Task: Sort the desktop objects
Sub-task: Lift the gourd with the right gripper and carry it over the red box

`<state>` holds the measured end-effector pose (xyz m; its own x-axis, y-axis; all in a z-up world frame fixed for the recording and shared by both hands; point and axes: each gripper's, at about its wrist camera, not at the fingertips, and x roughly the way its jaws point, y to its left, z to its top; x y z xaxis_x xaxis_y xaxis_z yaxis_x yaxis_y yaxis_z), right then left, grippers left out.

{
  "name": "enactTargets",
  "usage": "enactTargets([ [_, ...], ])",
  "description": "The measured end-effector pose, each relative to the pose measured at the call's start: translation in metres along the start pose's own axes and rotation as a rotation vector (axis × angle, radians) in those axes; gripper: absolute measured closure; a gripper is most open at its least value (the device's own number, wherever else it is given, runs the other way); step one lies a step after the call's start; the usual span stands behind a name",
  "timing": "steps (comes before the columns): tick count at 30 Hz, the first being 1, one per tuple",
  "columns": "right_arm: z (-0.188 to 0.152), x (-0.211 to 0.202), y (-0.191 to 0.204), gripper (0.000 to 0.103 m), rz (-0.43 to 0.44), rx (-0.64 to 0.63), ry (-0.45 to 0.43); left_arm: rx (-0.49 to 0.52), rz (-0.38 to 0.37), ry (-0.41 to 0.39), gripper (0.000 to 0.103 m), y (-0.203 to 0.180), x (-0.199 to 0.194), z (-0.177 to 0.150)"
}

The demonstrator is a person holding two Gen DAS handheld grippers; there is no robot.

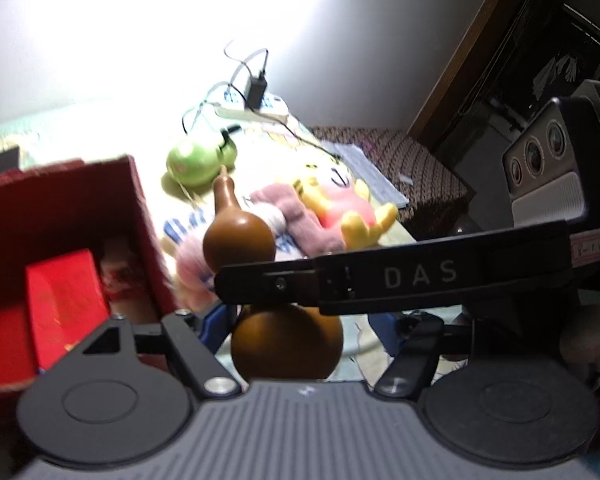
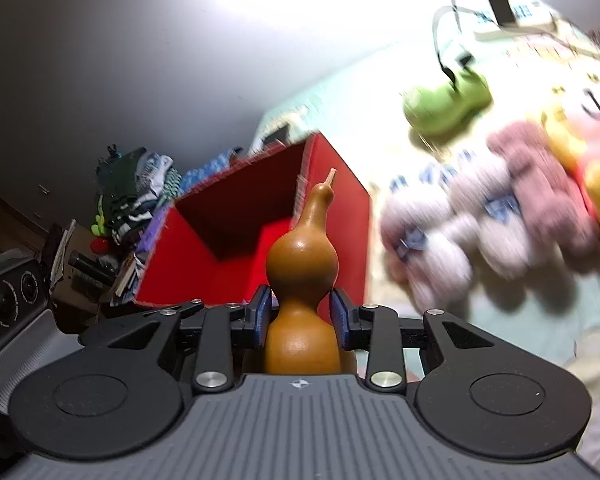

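A brown gourd (image 2: 300, 280) stands upright between my right gripper's (image 2: 300, 312) blue pads, which are shut on its waist. The same gourd (image 1: 240, 236) shows in the left wrist view, with the right gripper's black finger (image 1: 380, 280) crossing in front of it. My left gripper (image 1: 300, 332) is open around the gourd's lower bulb, its blue pads apart from it. An open red box (image 2: 332, 216) stands just behind the gourd; in the left wrist view the box (image 1: 140, 216) is at the left, with a red packet (image 1: 66, 296) inside.
A green plush (image 1: 196, 160), a pink-and-yellow plush (image 1: 340, 204) and a mauve and white plush (image 2: 480, 216) lie on the pale cloth. A power strip (image 1: 256, 110) with cables sits at the back. A cluttered pile (image 2: 140, 192) is at far left.
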<state>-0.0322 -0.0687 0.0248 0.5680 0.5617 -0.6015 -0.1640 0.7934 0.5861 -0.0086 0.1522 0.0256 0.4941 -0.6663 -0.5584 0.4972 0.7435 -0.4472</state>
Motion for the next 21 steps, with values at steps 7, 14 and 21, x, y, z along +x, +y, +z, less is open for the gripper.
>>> enactTargets([
  [7, 0.031, 0.037, 0.045, 0.068, 0.051, -0.049, -0.046, 0.018, 0.049, -0.057, 0.033, 0.056, -0.039, 0.025],
  [14, 0.044, 0.088, 0.084, 0.068, 0.087, -0.07, -0.044, 0.006, 0.132, -0.053, 0.033, 0.117, -0.053, 0.037],
  [21, 0.045, 0.139, 0.1, 0.068, 0.085, -0.058, 0.022, -0.06, 0.143, 0.013, 0.033, 0.173, -0.043, 0.033],
])
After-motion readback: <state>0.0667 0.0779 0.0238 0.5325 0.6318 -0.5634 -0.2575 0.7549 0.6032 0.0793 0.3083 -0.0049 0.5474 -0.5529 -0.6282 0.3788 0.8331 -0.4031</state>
